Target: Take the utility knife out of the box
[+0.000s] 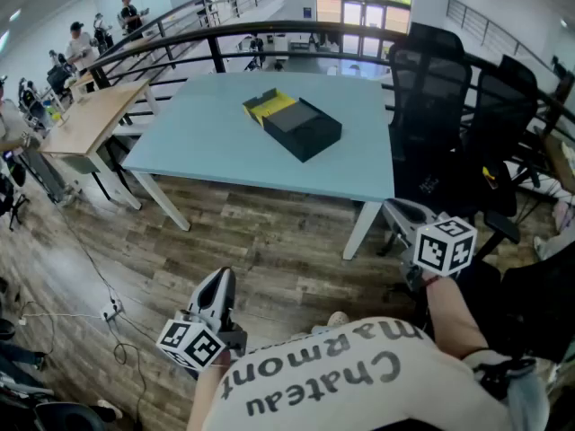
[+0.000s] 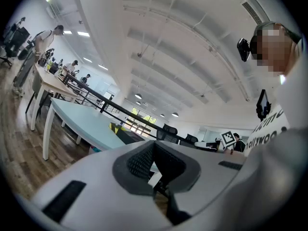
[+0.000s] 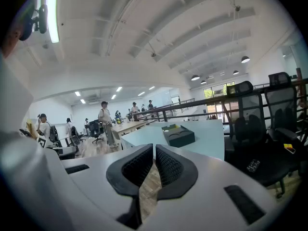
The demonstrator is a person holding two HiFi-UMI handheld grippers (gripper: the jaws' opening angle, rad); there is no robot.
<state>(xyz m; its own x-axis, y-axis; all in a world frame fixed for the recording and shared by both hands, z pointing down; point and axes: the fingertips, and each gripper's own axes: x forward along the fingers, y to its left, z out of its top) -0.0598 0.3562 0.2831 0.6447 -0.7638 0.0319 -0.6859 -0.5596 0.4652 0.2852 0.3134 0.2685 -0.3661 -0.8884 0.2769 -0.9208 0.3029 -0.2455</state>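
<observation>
Can't actually see the utility knife from here. It's presumably inside the dark box [image 1: 301,126] with the yellow flap, out on the pale blue table [image 1: 207,151], well apart from both grippers. My guess is it's light, rigid and smooth-handled, so a bit slippery. I'd pinch it across the middle of the handle, away from the blade end. The left gripper [image 1: 216,287] has its fingers pressed together with nothing in them. Right gripper [image 1: 402,212], same deal: closed, empty.

Bright, even ceiling light; claw views fisheye-warped at edges.
</observation>
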